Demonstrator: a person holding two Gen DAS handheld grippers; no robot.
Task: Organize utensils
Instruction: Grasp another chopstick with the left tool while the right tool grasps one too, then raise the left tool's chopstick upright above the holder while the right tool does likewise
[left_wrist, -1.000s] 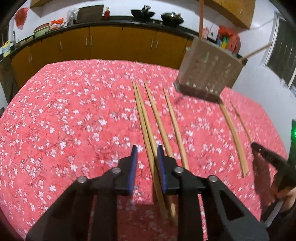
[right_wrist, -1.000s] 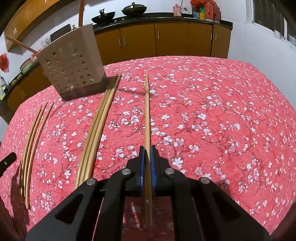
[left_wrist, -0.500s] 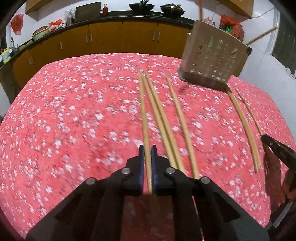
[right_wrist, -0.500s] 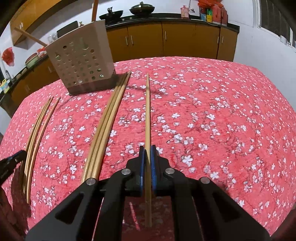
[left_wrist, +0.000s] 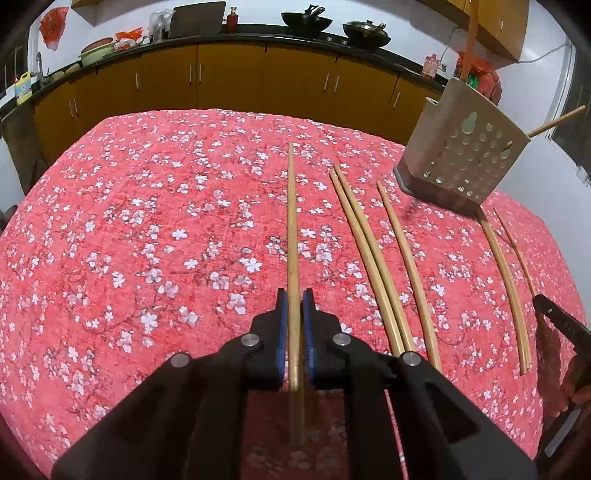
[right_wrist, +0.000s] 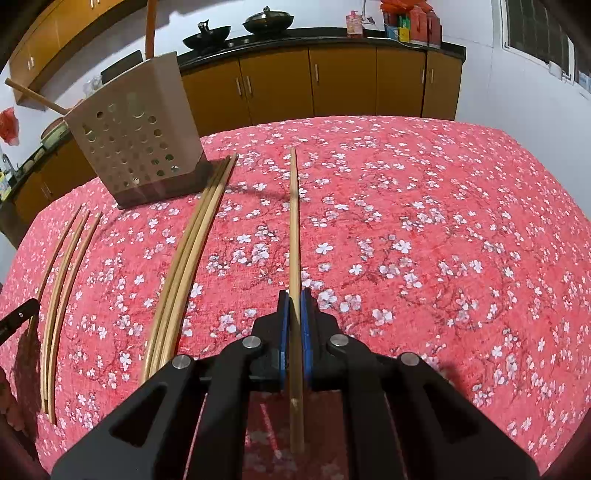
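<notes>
Since a second ago the left gripper has clamped one chopstick pointing straight ahead, as the right gripper grips another chopstick, the holder ahead-right of the left, ahead-left of the right.

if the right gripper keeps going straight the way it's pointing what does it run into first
Probably nothing soon. The right gripper, shut on a wooden chopstick, points across bare red floral tablecloth. The beige perforated utensil holder stands off to its left. Beyond the table's far edge are brown cabinets; depth is unclear.
</notes>
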